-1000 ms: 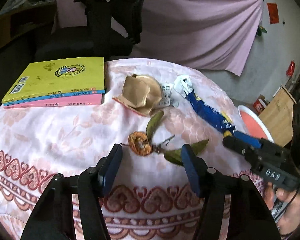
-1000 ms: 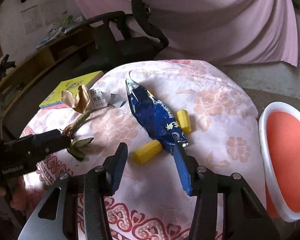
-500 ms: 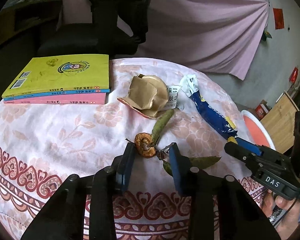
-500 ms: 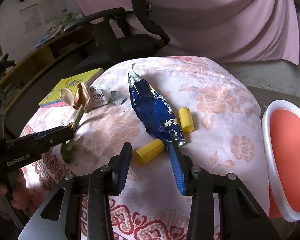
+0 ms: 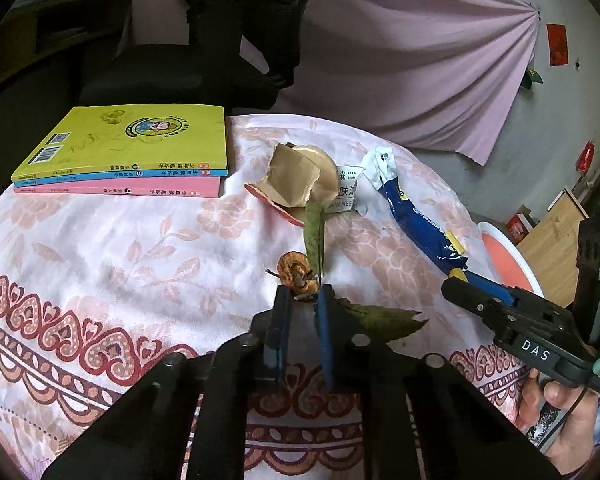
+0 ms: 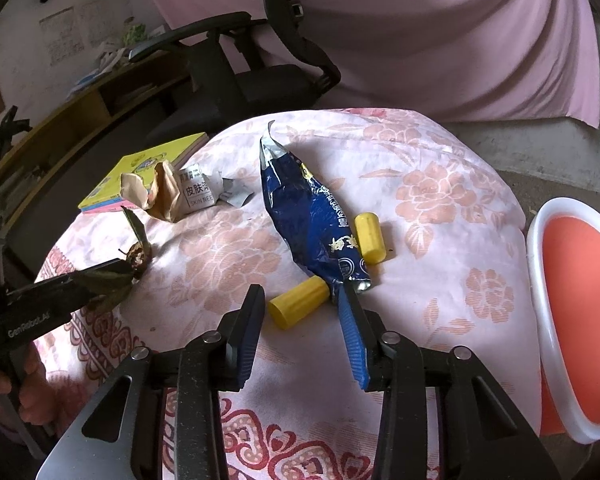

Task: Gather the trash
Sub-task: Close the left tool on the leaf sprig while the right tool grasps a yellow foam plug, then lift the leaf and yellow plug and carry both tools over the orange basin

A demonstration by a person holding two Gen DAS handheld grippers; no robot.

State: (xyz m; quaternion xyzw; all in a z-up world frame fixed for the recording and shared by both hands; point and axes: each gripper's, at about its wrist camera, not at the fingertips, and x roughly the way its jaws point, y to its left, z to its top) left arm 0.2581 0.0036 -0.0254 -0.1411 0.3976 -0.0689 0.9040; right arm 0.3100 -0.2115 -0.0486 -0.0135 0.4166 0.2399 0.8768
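On the flowered tablecloth [image 5: 112, 240], the left gripper [image 5: 303, 300] has just closed its jaws on the twig of the dried fruit with leaves [image 5: 298, 272], pinching it at the fingertips. The right gripper [image 6: 302, 300] hovers with fingers apart around a yellow cylinder [image 6: 298, 306], one tip touching the blue snack wrapper [image 6: 312, 220], near the crumpled paper scraps [image 6: 168, 194].
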